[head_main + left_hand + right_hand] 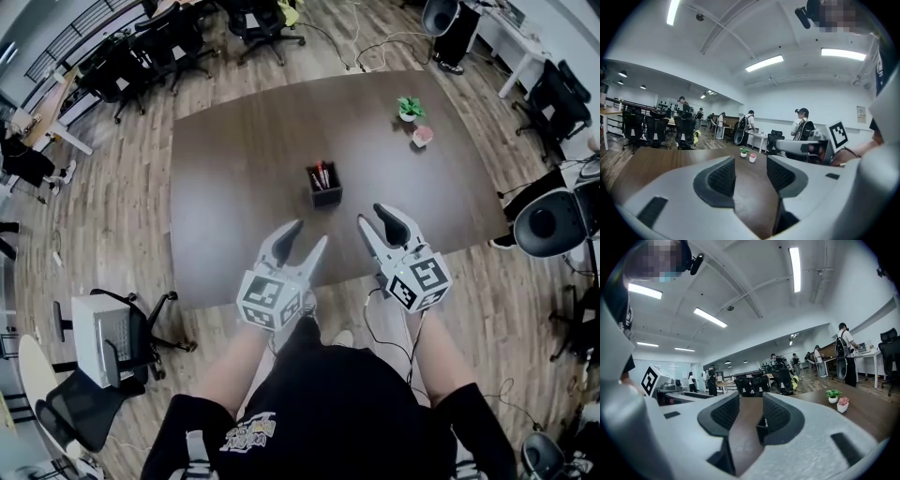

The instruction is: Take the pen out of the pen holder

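A black square pen holder (324, 187) stands near the middle of the dark brown table (234, 159), with several red and dark pens (321, 175) upright in it. Both grippers hover over the table's near edge, short of the holder. My left gripper (308, 234) is open and empty, below and left of the holder. To the holder's lower right, my right gripper (371, 216) is open and empty too. In the right gripper view a corner of the holder (761, 430) shows between the open jaws (751, 416). The left gripper view shows only bare table between its jaws (751, 176).
A small green potted plant (409, 108) and a pink one (423, 136) sit at the table's far right. Office chairs (122, 337) stand around the table on the wooden floor. Several people stand at desks far behind.
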Action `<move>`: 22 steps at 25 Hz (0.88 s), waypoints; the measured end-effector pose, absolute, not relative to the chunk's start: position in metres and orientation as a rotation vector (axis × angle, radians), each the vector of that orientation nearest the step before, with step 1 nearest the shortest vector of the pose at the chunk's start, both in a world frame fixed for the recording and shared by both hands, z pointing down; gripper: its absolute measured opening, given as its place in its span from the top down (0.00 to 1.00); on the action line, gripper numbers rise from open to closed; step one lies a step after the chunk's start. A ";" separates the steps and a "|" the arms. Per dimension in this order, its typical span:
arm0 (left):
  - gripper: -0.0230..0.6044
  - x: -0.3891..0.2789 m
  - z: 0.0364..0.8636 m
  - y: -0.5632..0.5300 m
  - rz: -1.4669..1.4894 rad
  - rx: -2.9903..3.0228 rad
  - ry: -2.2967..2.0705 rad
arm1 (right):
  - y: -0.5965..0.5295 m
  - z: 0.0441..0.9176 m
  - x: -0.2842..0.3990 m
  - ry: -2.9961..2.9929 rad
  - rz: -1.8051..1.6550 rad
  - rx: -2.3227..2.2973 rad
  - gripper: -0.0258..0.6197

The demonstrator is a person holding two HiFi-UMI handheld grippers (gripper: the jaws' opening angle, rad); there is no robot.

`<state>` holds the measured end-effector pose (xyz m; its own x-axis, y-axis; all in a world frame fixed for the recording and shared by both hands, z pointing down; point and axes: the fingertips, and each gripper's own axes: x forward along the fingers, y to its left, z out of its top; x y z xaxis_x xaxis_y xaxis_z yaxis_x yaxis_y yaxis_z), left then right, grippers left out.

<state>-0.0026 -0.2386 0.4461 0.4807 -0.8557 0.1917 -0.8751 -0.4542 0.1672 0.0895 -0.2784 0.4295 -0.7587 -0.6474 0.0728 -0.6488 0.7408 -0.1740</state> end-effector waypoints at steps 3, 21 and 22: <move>0.66 -0.014 0.448 -0.262 0.124 2.500 -1.466 | -0.299 0.431 0.080 -2.911 0.296 1.109 0.71; 0.66 -0.049 0.484 -0.379 0.211 2.595 -1.319 | -0.370 0.459 0.048 -2.818 0.386 1.265 0.71; 0.66 -0.049 0.487 -0.385 0.219 2.598 -1.310 | -0.372 0.461 0.048 -2.811 0.390 1.273 0.71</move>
<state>-0.0487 -0.3850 0.4872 0.5910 -0.7728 0.2314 -0.8060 -0.5772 0.1312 0.0478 -0.3722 0.4611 -0.6648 -0.7354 0.1310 -0.7433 0.6338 -0.2140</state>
